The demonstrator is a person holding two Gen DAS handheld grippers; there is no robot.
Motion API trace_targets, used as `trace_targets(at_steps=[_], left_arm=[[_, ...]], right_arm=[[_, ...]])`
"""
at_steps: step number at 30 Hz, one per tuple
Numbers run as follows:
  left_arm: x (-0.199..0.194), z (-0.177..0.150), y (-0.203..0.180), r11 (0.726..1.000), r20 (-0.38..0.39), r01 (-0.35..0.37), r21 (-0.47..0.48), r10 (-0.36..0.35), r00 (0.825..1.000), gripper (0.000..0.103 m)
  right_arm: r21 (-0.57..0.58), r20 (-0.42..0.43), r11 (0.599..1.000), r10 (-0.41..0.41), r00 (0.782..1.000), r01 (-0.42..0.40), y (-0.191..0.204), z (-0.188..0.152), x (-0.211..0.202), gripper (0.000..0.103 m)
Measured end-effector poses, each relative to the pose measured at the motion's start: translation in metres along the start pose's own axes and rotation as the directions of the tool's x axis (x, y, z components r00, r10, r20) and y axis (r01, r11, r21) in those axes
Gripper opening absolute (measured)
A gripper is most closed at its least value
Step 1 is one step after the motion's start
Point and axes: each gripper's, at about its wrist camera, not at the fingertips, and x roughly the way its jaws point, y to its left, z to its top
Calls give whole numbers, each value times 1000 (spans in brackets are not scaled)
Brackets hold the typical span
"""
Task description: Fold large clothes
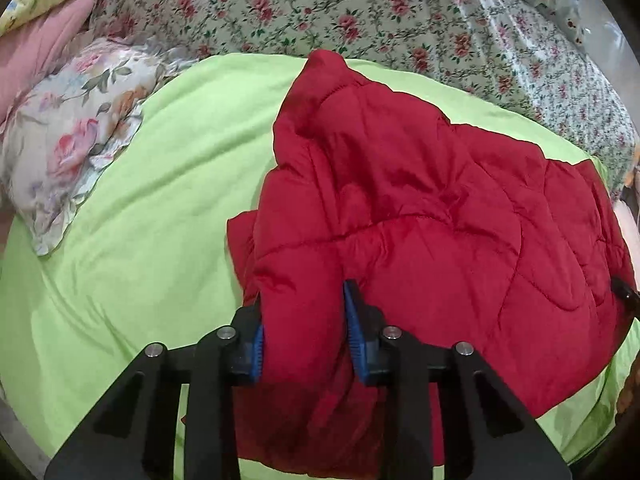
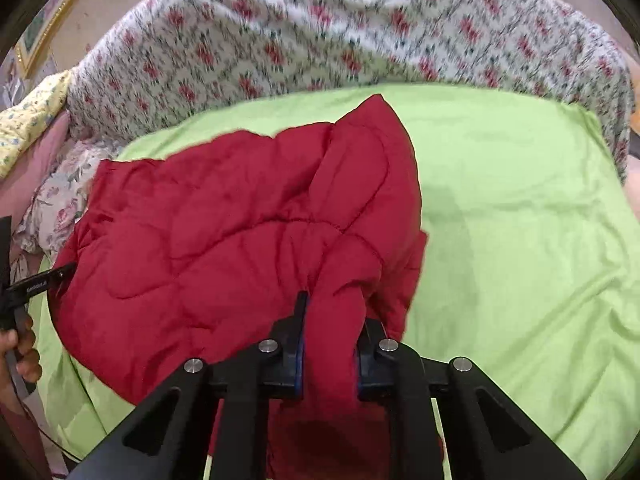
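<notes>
Both the left tool (image 1: 306,334) and right tool (image 2: 330,342) are clenched on puffy near-edge bunches of the red quilted jacket (image 1: 420,208) on the green bedsheet (image 1: 152,208) — slippery padding could squeeze out mid-fold.

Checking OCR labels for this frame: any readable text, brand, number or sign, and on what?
White lettering on the black body of the left claw, at the left edge of the right wrist view: too small and blurred to read.
Red quilted jacket: no label or print showing.
Green sheet and floral bedding: patterns only, no text.
</notes>
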Motion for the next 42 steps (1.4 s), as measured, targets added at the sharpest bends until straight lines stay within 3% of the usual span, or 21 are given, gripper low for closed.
trace_targets(at_steps=[5, 9, 11, 12, 14, 15, 16, 19, 21, 23, 24, 25, 28, 31, 35, 39, 42], left_arm=[[21, -5, 3, 1000, -28, 6, 13, -6, 1000, 32], [20, -4, 6, 1000, -35, -2, 10, 3, 999, 33], [18, -2, 8, 1000, -42, -8, -5, 8, 999, 46], [16, 1, 11, 1000, -37, -16, -15, 16, 999, 52], [12, 10, 21, 998, -18, -28, -58, 27, 999, 80], [12, 16, 26, 996, -12, -22, -83, 21, 1000, 84], [13, 22, 30, 994, -5, -6, -106, 6, 1000, 84], [23, 39, 34, 990, -11, 33, -135, -34, 999, 84], [38, 46, 31, 989, -38, 64, -131, -69, 997, 82], [52, 50, 22, 991, -68, 76, -107, -84, 994, 55], [58, 52, 16, 996, -78, 42, -80, -48, 996, 53], [59, 54, 11, 998, -74, 23, -60, -27, 997, 45], [62, 66, 9, 998, -75, -20, -52, 16, 997, 30], [70, 70, 5, 998, -88, -56, -34, 53, 995, 28], [75, 65, -2, 995, -83, -97, 20, 99, 992, 28], [75, 63, -2, 994, -85, -107, 24, 109, 990, 28], [74, 64, -2, 994, -83, -109, 24, 110, 990, 28]], right_arm=[[39, -59, 999, 5, 998, -3, -14, -13, 36, 17], [23, -62, 1000, -6, 998, 7, -10, -5, 39, 17], [-16, -89, 1000, -23, 996, 22, -6, -2, 40, 20], [-34, -96, 999, -33, 995, 30, -3, 3, 42, 28], [-23, -87, 999, -45, 995, 43, -5, 9, 37, 48], [-8, -80, 999, -41, 996, 41, -8, 13, 36, 67], [15, -61, 999, -34, 998, 35, -13, 18, 35, 76], [69, -26, 997, -37, 999, 39, -23, 34, 40, 80], [122, -32, 992, 7, 999, -3, -32, 48, 53, 81], [132, -69, 991, 33, 997, -24, -31, 55, 72, 72], [112, -81, 994, 31, 996, -21, -27, 58, 79, 54], [77, -83, 997, -7, 997, 13, -20, 61, 84, 33], [16, -57, 997, -80, 995, 81, -6, 74, 84, 19], [-35, -35, 988, -153, 988, 152, -1, 80, 89, 17], [-71, -67, 978, -202, 977, 197, 4, 66, 107, 20], [-59, -67, 981, -189, 980, 185, 0, 62, 107, 27], [-5, -71, 987, -161, 984, 161, -4, 64, 94, 39]])
